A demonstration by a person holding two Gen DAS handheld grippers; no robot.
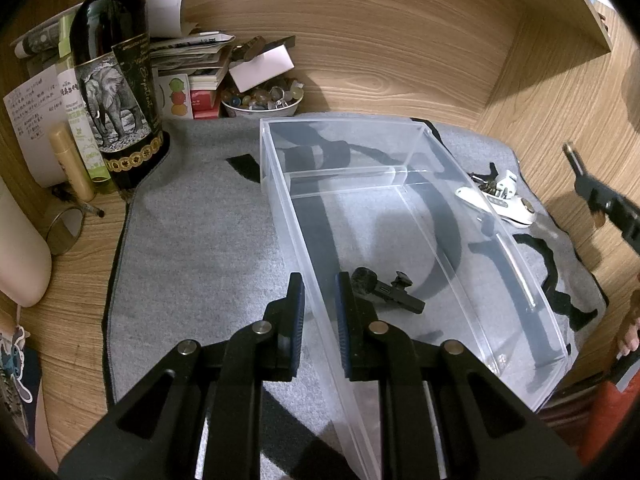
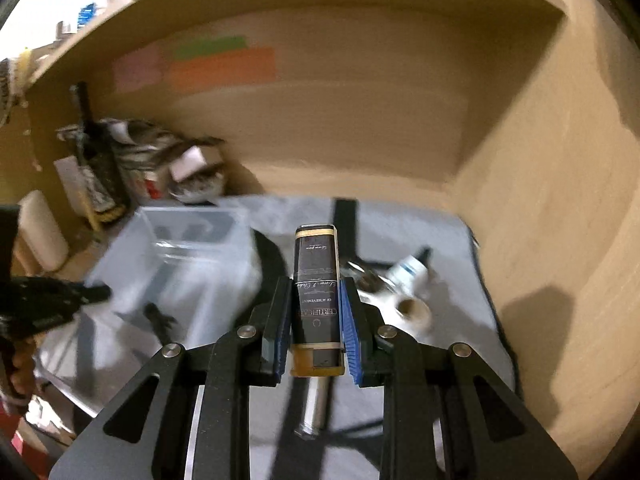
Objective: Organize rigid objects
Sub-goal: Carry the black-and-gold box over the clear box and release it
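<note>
The dark lighter [image 2: 317, 296] with gold trim sits clenched between the blue pads [image 2: 347, 340] of my right tool [image 2: 316, 330], standing upright in the grip above the grey mat [image 2: 448, 360] on the desk [image 1: 84, 264]. Below it, a silver cylinder [image 2: 314, 412] lies on the mat.

My left tool [image 1: 319, 320] straddles the near left wall of the clear plastic bin [image 1: 304, 216], one pad outside and one inside. A gap shows between the pads and the wall, so I cannot tell whether it grips the wall. Just past my left tool, a small black microphone [image 1: 386, 290] with a fuzzy tip lies on the floor of the bin, in its larger near compartment. A clear divider [image 1: 348, 172] crosses the bin farther back.

Right of the bin, a white gadget [image 1: 500, 198] rests on the mat with a bunch of keys [image 1: 486, 184] touching it; the right wrist view is blurred there.

Farther off, at the back left of the desk, a wine bottle [image 1: 116, 80] with an elephant label stands beside a stack of books [image 1: 196, 68] and a bowl of stones [image 1: 262, 100]. Coloured notes [image 2: 224, 66] are stuck on the wooden back wall.
</note>
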